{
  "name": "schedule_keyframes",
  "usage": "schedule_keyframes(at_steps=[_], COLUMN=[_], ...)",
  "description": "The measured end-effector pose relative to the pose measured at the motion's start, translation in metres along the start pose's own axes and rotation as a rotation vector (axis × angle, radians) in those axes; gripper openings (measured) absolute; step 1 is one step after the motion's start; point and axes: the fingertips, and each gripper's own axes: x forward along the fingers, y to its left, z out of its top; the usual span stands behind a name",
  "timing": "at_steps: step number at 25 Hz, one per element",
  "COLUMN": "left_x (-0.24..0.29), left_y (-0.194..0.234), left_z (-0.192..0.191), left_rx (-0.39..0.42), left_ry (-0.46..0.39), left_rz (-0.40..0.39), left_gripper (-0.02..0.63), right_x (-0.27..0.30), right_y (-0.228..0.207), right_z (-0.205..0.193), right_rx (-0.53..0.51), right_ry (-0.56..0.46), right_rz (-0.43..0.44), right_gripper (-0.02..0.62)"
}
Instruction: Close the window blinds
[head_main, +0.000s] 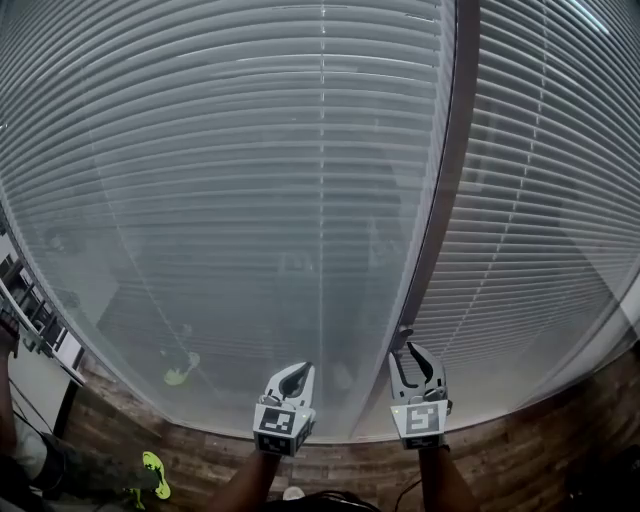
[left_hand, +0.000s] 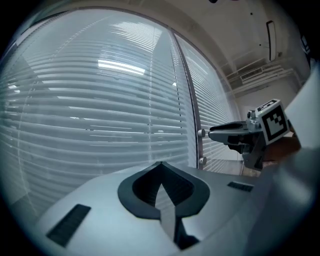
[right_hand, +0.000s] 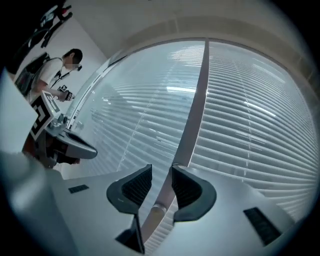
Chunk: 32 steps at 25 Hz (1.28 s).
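White slatted blinds (head_main: 250, 200) hang over two window panes, split by a grey upright frame (head_main: 445, 200). The left blind lets dim shapes show through; the right blind (head_main: 540, 220) looks whiter. My right gripper (head_main: 413, 352) stands open just before the frame's lower end, near a small knob (head_main: 405, 331). In the right gripper view the frame (right_hand: 192, 120) runs down behind the gap between the jaws (right_hand: 161, 175), and the pads do not press on it. My left gripper (head_main: 300, 370) is shut and holds nothing, left of the frame and pointed at the left blind (left_hand: 100, 110).
Brick-patterned surface (head_main: 520, 440) runs below the blinds. A shelf (head_main: 35, 315) stands at the far left, with a yellow-green object (head_main: 153, 475) low down. A person (right_hand: 52, 75) stands far off at the left in the right gripper view.
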Motion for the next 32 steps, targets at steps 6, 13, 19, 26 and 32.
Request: schedule_keyframes(at_steps=[6, 13, 19, 26, 32], left_x=[-0.003, -0.013, -0.035, -0.059, -0.096], left_y=[-0.016, -0.032, -0.041, -0.047, -0.042], left_z=[0.000, 0.000, 0.003, -0.001, -0.006], left_rx=[-0.011, 0.011, -0.003, -0.013, 0.001], left_ry=[0.026, 0.016, 0.013, 0.027, 0.018], left_rz=[0.011, 0.038, 0.084, 0.084, 0.052], left_gripper=[0.000, 0.000, 0.000, 0.000, 0.000], right_x=[-0.020, -0.033, -0.044, -0.058, -0.093], right_y=[0.000, 0.002, 0.012, 0.034, 0.078], right_z=[0.002, -0.006, -0.002, -0.010, -0.006], right_rx=[0.104, 0.145, 0.183, 0.199, 0.243], right_ry=[-0.048, -0.069, -0.071, 0.002, 0.015], right_rz=[-0.045, -0.034, -0.014, 0.022, -0.010], right_gripper=[0.124, 0.005, 0.003, 0.003, 0.003])
